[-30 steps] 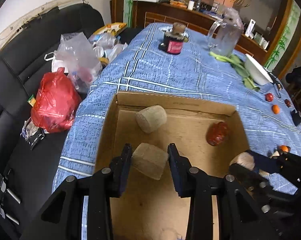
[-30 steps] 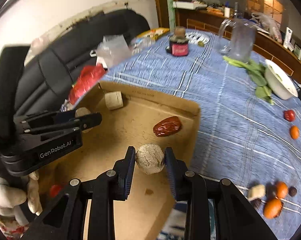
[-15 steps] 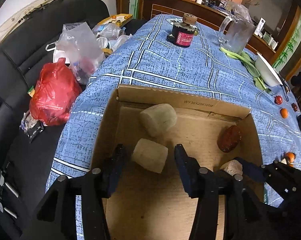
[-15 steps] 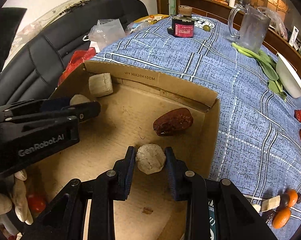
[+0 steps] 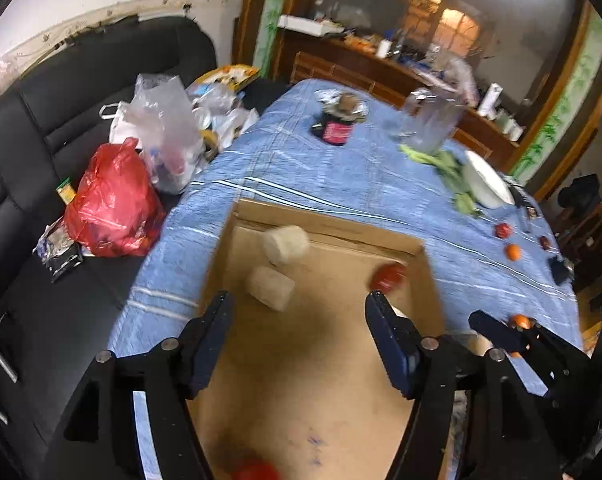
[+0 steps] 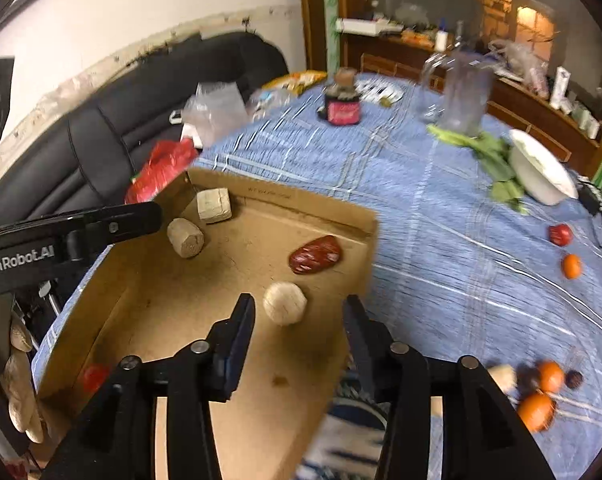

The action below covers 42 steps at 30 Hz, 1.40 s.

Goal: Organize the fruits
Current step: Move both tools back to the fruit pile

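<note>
An open cardboard box (image 5: 333, 224) (image 6: 285, 196) sits on the blue tablecloth. Inside lie two beige cylinder pieces (image 5: 270, 289) (image 5: 286, 239), seen also in the right wrist view (image 6: 185, 237) (image 6: 214, 205), a dark red date (image 6: 315, 254) (image 5: 388, 275), a round beige ball (image 6: 285, 303) and a small red fruit (image 6: 94, 376) (image 5: 255, 470). My left gripper (image 5: 297, 312) is open and empty above the box. My right gripper (image 6: 299, 312) is open, with the ball lying free just ahead of it.
Loose red and orange fruits (image 6: 561, 234) (image 6: 571, 266) (image 6: 537, 411) lie on the cloth at right. A white bowl (image 6: 541, 172), greens (image 6: 489, 152), a glass jug (image 6: 461, 96) and a dark jar (image 6: 343, 106) stand farther back. A black sofa with bags (image 5: 113, 204) is left.
Both grippers opened wide and drew back upward. The left let go of a beige cylinder; the right let go of the round ball. Both pieces now lie in the box.
</note>
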{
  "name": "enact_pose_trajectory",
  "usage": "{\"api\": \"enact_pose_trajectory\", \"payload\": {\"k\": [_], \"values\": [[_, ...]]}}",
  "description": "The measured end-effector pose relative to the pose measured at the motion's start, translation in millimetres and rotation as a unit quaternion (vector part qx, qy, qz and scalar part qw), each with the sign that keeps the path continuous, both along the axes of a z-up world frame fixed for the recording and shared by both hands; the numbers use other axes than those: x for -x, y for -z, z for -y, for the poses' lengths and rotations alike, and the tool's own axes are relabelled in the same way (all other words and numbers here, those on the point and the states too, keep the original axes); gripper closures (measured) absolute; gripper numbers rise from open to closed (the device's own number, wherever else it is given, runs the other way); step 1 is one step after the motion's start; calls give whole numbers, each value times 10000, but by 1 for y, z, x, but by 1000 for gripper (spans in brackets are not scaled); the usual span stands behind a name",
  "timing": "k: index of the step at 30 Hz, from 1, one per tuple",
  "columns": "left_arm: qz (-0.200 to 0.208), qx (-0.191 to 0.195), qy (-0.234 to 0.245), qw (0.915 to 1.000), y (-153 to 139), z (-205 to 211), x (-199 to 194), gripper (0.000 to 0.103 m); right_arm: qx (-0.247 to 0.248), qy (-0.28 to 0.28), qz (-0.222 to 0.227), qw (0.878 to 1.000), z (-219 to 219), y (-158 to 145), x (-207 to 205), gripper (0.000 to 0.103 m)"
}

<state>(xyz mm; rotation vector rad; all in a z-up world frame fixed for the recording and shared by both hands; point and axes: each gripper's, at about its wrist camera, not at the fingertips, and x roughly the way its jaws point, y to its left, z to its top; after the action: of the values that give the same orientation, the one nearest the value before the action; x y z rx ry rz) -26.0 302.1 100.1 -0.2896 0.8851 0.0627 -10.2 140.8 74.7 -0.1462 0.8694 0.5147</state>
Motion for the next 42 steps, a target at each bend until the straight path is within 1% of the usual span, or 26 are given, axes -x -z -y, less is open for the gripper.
{"api": "enact_pose_trajectory", "payload": {"k": [2,6,8,10,11,13,14,15,17,20,22,24,26,29,33,42], "values": [[105,69,116,9999,-2,14,16,34,-96,166,107,9998,19,-5,15,43],[213,251,398,9987,-1,48,47,32,-441,638,130,9969,68,-7,45,42],[276,457,525,9972,2,66,65,29,-683,917,71,9934,93,-5,59,41],[320,694,623,9951,7,83,81,29,-900,1178,-4,9889,117,-2,71,40],[347,743,627,9947,11,91,90,28,-1001,1300,-30,9864,128,0,76,39],[294,618,661,9955,16,108,97,28,-1256,1616,-101,9788,154,6,91,37],[253,477,746,9957,16,118,100,28,-1339,1751,-145,9753,165,10,98,36],[248,355,829,9956,15,128,102,28,-1362,1874,-197,9726,175,13,104,36],[319,274,894,9951,11,140,109,28,-1318,2016,-214,9703,188,15,109,37],[425,113,1050,9935,4,158,118,28,-1391,2257,-115,9641,210,12,120,36],[493,-78,1135,9923,1,170,124,28,-1482,2292,-93,9620,220,10,124,36],[590,-376,1195,9904,-2,183,129,28,-1497,2331,-15,9609,226,7,129,35],[657,-577,1254,9882,-2,191,132,27,-1502,2365,39,9599,230,7,131,31],[681,-766,1363,9854,0,201,134,26,-1531,2395,12,9587,235,11,131,31],[618,-855,1465,9836,6,209,133,26,-1545,2447,-80,9572,238,20,129,31],[394,-585,1560,9852,28,212,121,26,-1573,2569,-138,9535,245,36,122,31]]}}
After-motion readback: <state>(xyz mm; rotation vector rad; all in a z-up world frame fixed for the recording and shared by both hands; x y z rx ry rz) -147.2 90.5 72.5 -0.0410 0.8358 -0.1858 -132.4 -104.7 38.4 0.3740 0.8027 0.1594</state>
